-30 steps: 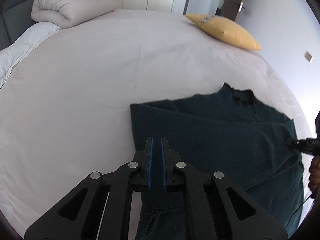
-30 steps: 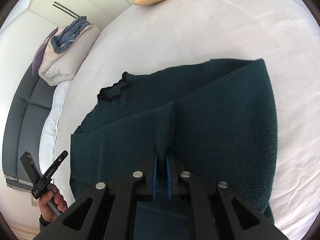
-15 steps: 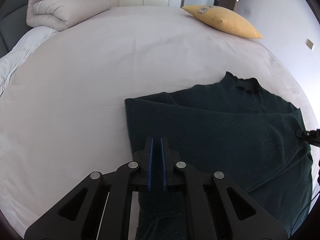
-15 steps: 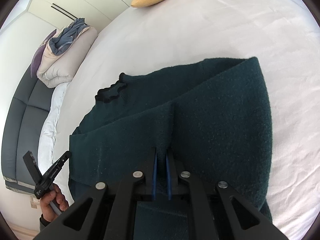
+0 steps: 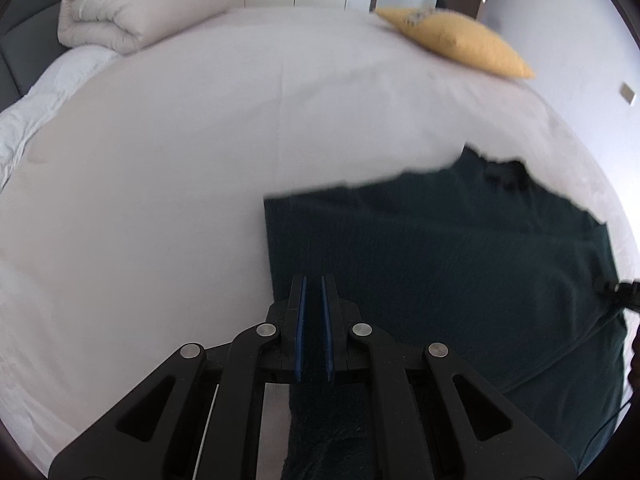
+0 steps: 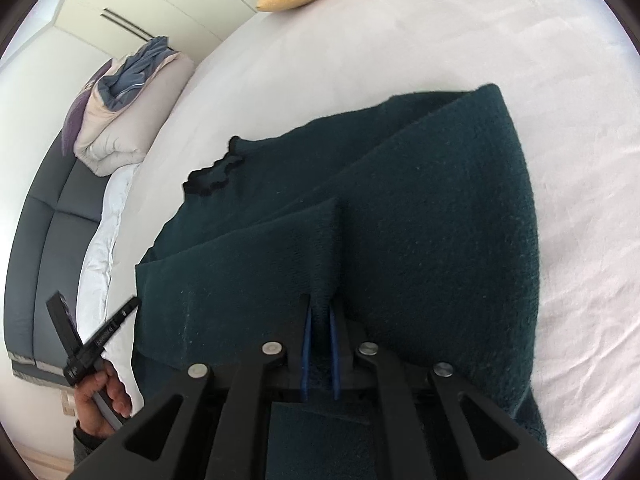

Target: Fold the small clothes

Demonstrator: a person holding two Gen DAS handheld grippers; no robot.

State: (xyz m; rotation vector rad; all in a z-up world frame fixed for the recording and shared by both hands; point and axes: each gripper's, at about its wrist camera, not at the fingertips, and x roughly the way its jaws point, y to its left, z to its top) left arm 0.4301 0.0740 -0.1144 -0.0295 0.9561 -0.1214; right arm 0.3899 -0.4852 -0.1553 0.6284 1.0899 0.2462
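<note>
A dark green knitted sweater [image 5: 460, 264] lies on the white bed sheet [image 5: 180, 184], its lower half doubled over toward the black-trimmed collar [image 5: 504, 172]. My left gripper [image 5: 312, 280] is shut on the sweater's edge at its left corner. In the right wrist view the sweater [image 6: 420, 216] fills the middle, collar [image 6: 212, 178] at the left. My right gripper [image 6: 320, 300] is shut on a pinched ridge of the folded cloth. The left gripper's handle and the hand holding it [image 6: 94, 344] show at the lower left there.
A yellow pillow [image 5: 460, 42] lies at the far side of the bed. A rolled beige duvet [image 5: 132, 12] with a blue garment on top sits at the far left, beside a grey headboard [image 6: 44, 240]. White wardrobes stand behind.
Both grippers have carried the folded edge forward toward the collar, so the folded layer now covers more of the sweater. Both stay shut on the cloth.
</note>
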